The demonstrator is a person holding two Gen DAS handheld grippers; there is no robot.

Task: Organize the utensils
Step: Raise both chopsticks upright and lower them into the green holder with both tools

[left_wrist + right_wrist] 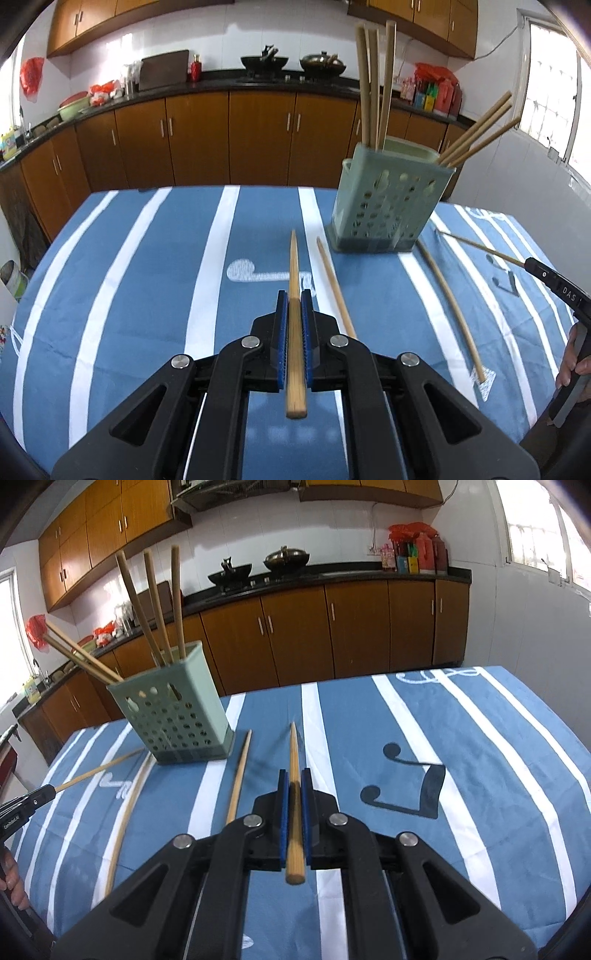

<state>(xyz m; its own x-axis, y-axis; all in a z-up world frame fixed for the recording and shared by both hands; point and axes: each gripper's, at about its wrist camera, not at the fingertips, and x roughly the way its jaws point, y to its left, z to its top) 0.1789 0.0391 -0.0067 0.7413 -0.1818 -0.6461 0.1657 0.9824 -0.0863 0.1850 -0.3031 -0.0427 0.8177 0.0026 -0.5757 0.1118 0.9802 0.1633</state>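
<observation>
A pale green perforated holder (389, 201) stands on the blue striped tablecloth (147, 280) with several chopsticks upright in it; it also shows in the right wrist view (173, 716). My left gripper (294, 299) is shut on a wooden chopstick (294, 266), pointing forward above the cloth, left of the holder. My right gripper (294, 779) is shut on another chopstick (294, 749), right of the holder. Two loose chopsticks lie on the cloth: a straight one (334, 286) (238, 775) and a bent one (452, 310) (127, 812).
The right gripper shows at the right edge of the left wrist view (554, 288), the left one at the left edge of the right wrist view (26, 805). Brown kitchen cabinets (229, 136) and a dark counter with woks (291, 62) stand behind the table.
</observation>
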